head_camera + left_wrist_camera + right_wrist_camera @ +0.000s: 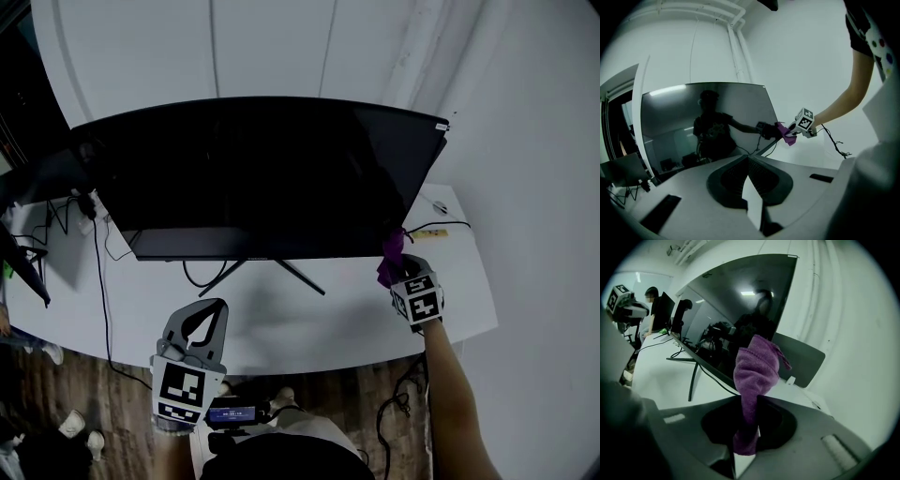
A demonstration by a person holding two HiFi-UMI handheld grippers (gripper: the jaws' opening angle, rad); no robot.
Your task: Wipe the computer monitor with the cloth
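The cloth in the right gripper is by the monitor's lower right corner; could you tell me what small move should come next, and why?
Probably slide the right gripper leftward along the screen's lower edge. It is shut on the cloth, which sits at the monitor's lower right corner, and the rest of the screen lies to its left.

Dim, cool-toned frames; we log white wall (281, 47) and table (281, 319) as brightest. Ceiling-light streaks glare on monitor (708, 122). In both gripper views we note fisheye bending, black vignetted corners, soft near jaws.
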